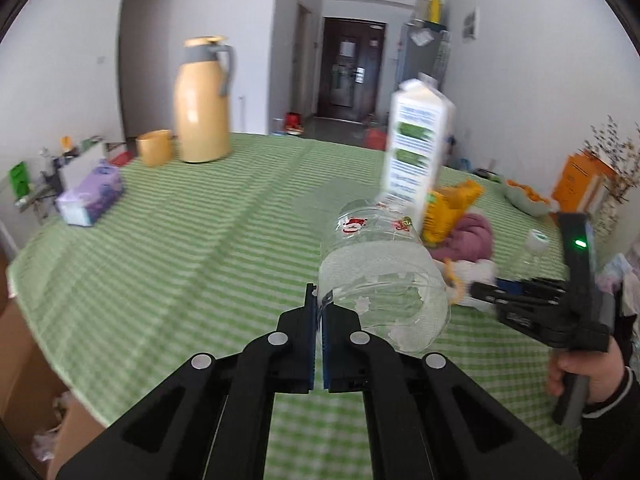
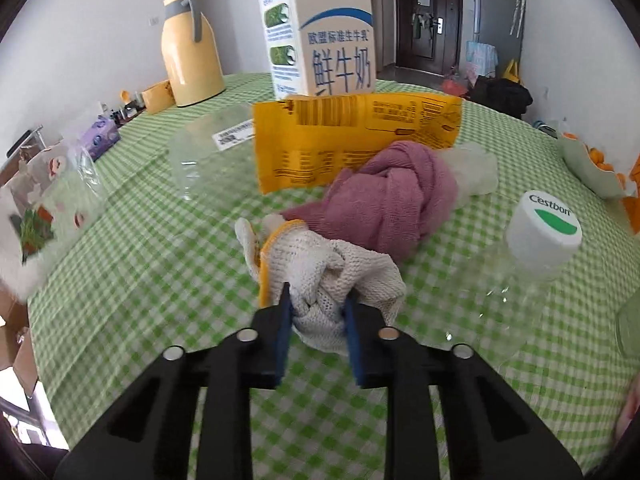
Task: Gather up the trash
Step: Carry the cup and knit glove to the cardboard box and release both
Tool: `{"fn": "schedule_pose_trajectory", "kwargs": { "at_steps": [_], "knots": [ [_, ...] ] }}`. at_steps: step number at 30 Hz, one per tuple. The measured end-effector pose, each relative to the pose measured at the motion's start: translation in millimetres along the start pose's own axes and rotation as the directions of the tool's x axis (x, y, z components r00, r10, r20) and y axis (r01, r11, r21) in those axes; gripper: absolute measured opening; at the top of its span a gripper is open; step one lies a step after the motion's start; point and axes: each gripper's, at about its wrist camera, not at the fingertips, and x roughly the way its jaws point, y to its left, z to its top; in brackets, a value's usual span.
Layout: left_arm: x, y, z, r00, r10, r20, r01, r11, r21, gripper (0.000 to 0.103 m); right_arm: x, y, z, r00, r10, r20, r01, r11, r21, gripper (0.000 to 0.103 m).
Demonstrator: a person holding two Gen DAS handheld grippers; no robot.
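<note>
My left gripper (image 1: 320,312) pinches the clear bottle (image 1: 380,280); my right gripper (image 2: 316,312) grips the glove (image 2: 332,276). Still near the carton (image 2: 320,32): wrapper (image 2: 340,136), capped bottle (image 2: 536,240). Nothing looks binned yet.

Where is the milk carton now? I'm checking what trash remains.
The milk carton stands upright at the far middle of the right wrist view, directly behind the yellow snack bag, right of the yellow thermos jug.
</note>
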Motion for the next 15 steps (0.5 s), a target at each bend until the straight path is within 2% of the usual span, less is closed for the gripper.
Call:
{"fn": "schedule_pose_trajectory", "kwargs": {
  "at_steps": [4, 7, 11, 15],
  "knots": [
    [-21.1, 33.1, -3.7, 0.999, 0.026, 0.033, -0.023, 0.997, -0.067, 0.0, -25.6, 16.8, 9.6, 0.998, 0.025, 0.057, -0.023, 0.999, -0.036, 0.021],
    [-22.6, 54.6, -7.5, 0.999, 0.044, 0.025, -0.041, 0.994, -0.097, 0.0, -40.4, 41.9, 22.4, 0.994, 0.053, 0.1, -0.045, 0.996, -0.079, 0.022],
    [-28.9, 90.1, -17.7, 0.998, 0.056, 0.021, -0.053, 0.99, -0.133, 0.0, -42.7, 80.1, 30.3, 0.99, 0.085, 0.112, -0.068, 0.987, -0.147, 0.022],
    [-47.3, 141.9, -32.8, 0.993, 0.118, 0.026, -0.112, 0.977, -0.183, 0.0, -31.1, 132.2, 36.4, 0.982, 0.17, 0.085, -0.149, 0.965, -0.215, 0.022]
  ]
}}
